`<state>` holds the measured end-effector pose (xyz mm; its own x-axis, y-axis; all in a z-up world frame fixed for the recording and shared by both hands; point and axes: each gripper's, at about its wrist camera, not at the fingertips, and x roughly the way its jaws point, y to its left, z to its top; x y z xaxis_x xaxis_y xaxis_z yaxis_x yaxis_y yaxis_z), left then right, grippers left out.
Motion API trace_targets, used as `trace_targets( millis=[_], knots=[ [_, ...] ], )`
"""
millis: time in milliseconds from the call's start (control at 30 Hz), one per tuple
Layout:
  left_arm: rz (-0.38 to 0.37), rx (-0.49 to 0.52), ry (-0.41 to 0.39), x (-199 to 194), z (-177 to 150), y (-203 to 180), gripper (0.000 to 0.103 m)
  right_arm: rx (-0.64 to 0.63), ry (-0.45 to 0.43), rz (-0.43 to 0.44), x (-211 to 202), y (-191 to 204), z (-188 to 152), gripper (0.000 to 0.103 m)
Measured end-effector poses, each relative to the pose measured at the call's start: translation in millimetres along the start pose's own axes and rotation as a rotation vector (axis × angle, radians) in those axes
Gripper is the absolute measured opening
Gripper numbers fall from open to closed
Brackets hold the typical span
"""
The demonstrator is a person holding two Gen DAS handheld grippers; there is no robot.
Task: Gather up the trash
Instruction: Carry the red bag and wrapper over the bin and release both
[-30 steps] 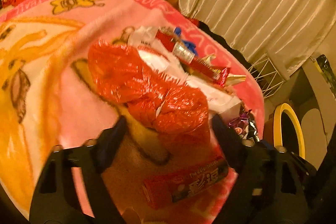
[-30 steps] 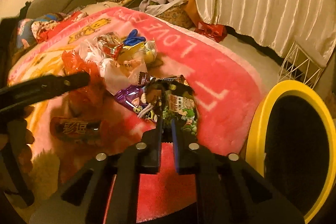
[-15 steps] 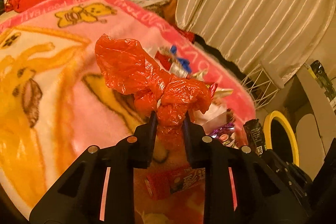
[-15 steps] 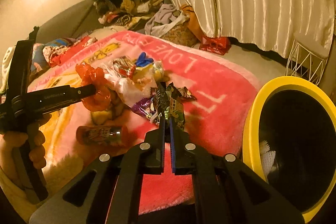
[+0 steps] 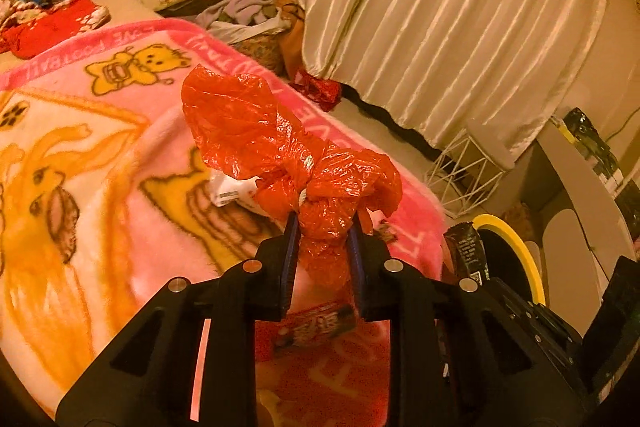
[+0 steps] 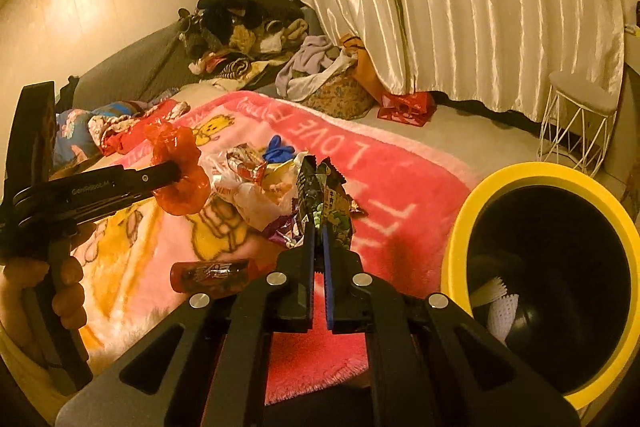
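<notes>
The snack wrapper (image 6: 326, 203) stands upright in the closed right gripper (image 6: 318, 231), just left of the yellow-rimmed bin (image 6: 472, 195) and nearer to it than the orange plastic bag (image 5: 288, 163), which the left gripper (image 5: 322, 231) pinches above the blanket (image 6: 400, 167)

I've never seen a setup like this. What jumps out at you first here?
A crumpled red plastic bag, pinched in the left gripper above the pink cartoon blanket. The right gripper clamps a green snack wrapper near a yellow-rimmed bin at the blanket's right edge. More wrappers lie heaped mid-blanket.
</notes>
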<state>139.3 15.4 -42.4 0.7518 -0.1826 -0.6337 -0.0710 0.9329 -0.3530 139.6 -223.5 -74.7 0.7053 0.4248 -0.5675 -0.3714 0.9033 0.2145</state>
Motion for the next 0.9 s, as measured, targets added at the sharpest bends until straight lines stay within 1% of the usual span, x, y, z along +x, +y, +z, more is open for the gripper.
trace_targets(
  millis=[333, 600, 900],
  knots=[
    [-0.053, 0.060, 0.007, -6.4, -5.9, -29.0, 0.017, 0.035, -0.044, -0.032, -21.1, -12.6, 2.1, 0.004],
    [-0.100, 0.111, 0.013, -9.9, -9.3, -54.1, 0.017, 0.085, -0.070, -0.069, -36.0, -32.4, 3.6, 0.004],
    [-0.133, 0.159, 0.022, -11.8, -16.8, -79.5, 0.017, 0.138, -0.096, -0.111, -48.5, -49.7, 0.2, 0.004]
  ],
)
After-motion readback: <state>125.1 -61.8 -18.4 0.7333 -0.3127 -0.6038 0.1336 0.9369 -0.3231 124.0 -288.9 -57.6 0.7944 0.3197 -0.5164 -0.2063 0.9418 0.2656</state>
